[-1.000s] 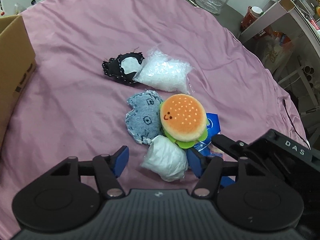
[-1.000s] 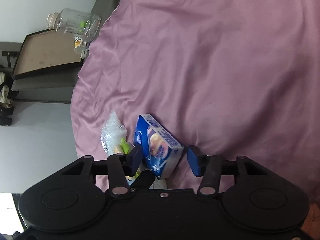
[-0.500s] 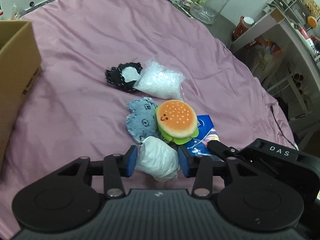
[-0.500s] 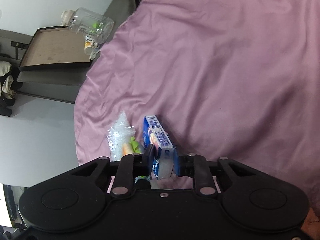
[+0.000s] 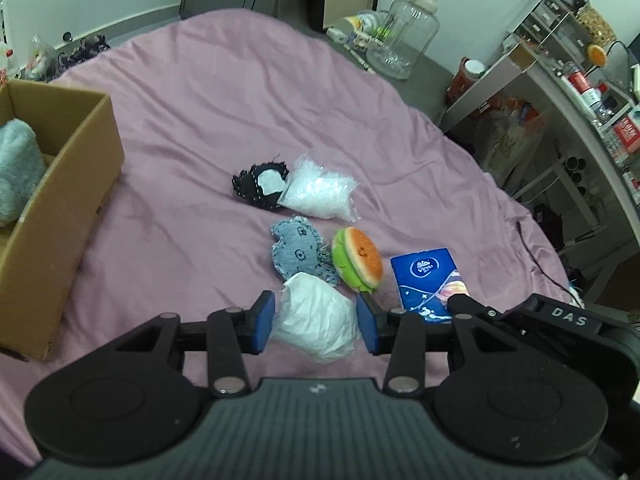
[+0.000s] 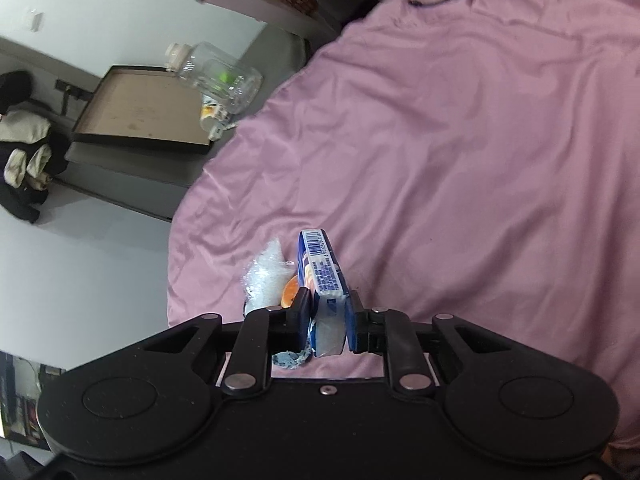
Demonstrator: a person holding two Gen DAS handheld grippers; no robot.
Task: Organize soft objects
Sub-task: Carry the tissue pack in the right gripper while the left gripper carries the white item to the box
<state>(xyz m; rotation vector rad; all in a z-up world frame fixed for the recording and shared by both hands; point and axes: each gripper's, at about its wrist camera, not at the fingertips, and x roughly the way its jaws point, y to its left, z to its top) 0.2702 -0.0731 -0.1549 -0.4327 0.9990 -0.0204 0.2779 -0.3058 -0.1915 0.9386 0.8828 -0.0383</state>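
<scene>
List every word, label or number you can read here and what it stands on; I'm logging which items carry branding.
"DAS": white letters on the black body of the right claw, seen from the left wrist view.
Blue tissue pack: a round white logo with lettering, too blurred to read.
Same pack's edge, right wrist view: barcode and fine print, too small to read.
Shelf bottles and cans: labels unreadable.

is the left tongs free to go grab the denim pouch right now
Probably not yet. The left tongs are already shut on the white bundle, which sits between them and the denim pouch. They would have to drop it off first, likely in the cardboard box.
</scene>
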